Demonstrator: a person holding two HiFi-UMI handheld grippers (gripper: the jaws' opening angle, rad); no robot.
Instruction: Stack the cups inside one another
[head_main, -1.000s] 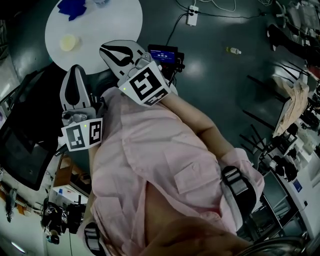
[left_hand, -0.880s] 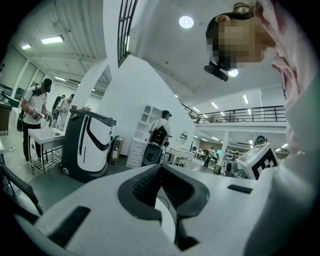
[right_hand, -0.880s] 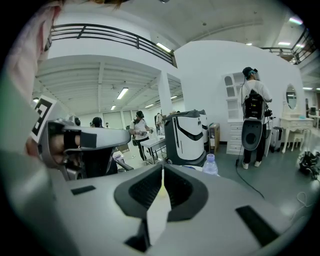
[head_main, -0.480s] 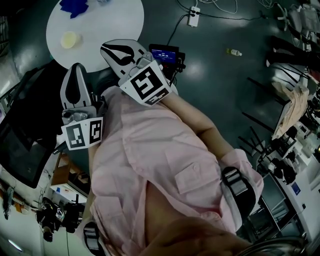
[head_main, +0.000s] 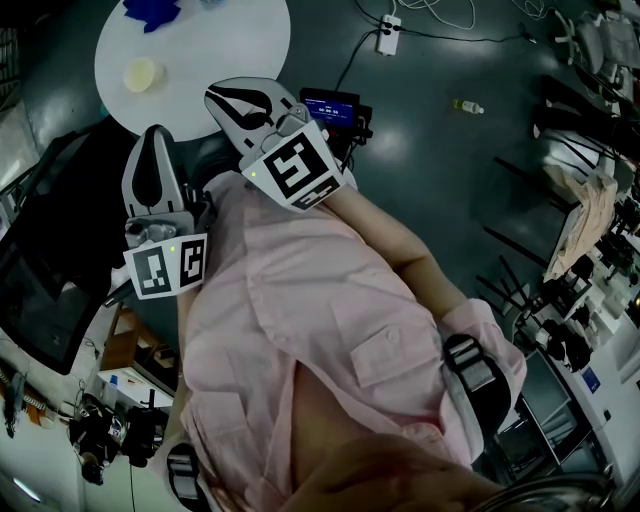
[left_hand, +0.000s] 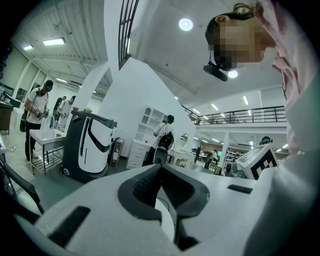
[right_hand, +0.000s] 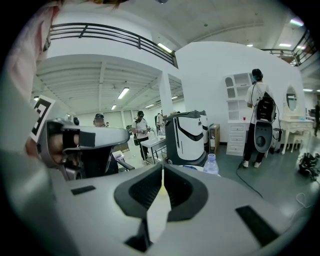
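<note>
A small yellow cup (head_main: 141, 73) stands on a round white table (head_main: 230, 40) at the top left of the head view, with a blue object (head_main: 152, 12) at the table's far edge. Both grippers are held close to the person's pink shirt, short of the table. My left gripper (head_main: 153, 135) points at the table's near rim. Its jaws are shut with nothing between them (left_hand: 161, 167). My right gripper (head_main: 214, 93) reaches just over the rim, also shut and holding nothing (right_hand: 162, 172). No other cups are clearly visible.
A clear water bottle (right_hand: 210, 163) stands on the table ahead of the right gripper. A white and black machine (right_hand: 186, 137) and several people stand beyond. On the floor lie a power strip (head_main: 384, 30) and a small bottle (head_main: 466, 102). A dark monitor (head_main: 40, 290) sits at the left.
The head view has drifted slightly, so the table sits a little further right in the frame. Both grippers stay shut in the same place by the shirt.
</note>
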